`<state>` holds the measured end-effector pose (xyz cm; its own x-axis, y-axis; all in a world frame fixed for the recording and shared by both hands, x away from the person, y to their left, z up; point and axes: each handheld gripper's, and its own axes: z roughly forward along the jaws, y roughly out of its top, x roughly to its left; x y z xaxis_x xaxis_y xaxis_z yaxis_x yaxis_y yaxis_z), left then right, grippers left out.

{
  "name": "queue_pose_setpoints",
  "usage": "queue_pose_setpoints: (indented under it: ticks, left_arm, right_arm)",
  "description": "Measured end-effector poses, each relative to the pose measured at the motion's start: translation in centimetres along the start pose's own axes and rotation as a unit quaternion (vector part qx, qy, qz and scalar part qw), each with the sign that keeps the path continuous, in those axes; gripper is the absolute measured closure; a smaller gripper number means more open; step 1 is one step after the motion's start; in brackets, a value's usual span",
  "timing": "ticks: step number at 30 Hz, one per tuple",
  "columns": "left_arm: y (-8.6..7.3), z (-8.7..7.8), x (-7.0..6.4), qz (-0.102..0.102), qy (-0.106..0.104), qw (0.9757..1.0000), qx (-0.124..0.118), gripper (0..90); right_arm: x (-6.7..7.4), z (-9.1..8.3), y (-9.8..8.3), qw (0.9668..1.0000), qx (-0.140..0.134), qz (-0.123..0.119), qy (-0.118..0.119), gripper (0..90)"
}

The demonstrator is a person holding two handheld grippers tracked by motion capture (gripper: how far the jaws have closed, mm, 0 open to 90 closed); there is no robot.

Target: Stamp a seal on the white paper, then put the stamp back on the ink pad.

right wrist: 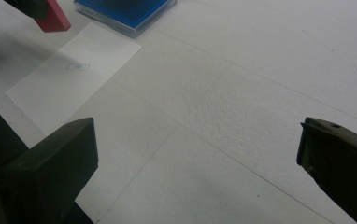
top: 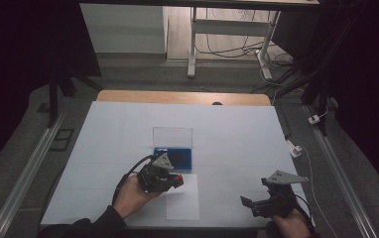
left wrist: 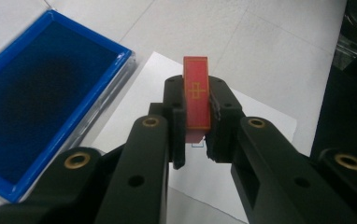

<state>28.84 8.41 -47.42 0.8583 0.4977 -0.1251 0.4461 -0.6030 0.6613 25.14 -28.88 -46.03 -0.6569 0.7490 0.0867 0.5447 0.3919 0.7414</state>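
My left gripper (top: 176, 180) is shut on a red stamp block (left wrist: 196, 95) with a gold cross mark on its face. It holds the block just above the near corner of a white sheet of paper (top: 183, 198). The paper (right wrist: 74, 70) carries a small rectangular stamped mark (right wrist: 78, 66). A blue ink pad (top: 173, 157) in a clear case lies just beyond the paper, close to my left gripper (left wrist: 196, 109). My right gripper (top: 247, 202) rests near the table's front right, open, with nothing between its jaws (right wrist: 195, 149). The red block (right wrist: 53, 18) also shows in the right gripper view, top left.
The ink pad's clear lid (top: 172, 135) stands open behind it. A white cover (top: 227, 124) spreads over the table, with a wooden edge (top: 182, 96) at the far side. Cables and a table frame (top: 227, 44) lie on the floor beyond.
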Motion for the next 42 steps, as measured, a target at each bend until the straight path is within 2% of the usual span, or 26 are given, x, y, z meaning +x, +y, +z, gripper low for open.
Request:
queue_pose_setpoints:
  ticks: [12,23,42]
  left_arm:
    - [0.1,-1.0,0.6,-0.005,0.011,0.9999,-0.007,79.5]
    - [0.0,-2.2,1.6,-0.018,0.026,0.9993,-0.02,79.5]
    - [0.2,-2.4,3.6,-0.043,0.051,0.9975,-0.025,79.5]
  right_arm:
    - [0.1,0.1,0.0,0.9999,0.006,-0.008,0.001,0.0]
    - [0.1,0.2,0.0,0.9999,0.007,-0.01,0.0,0.0]
    - [0.2,0.2,0.1,0.9999,0.012,-0.011,-0.001,0.0]
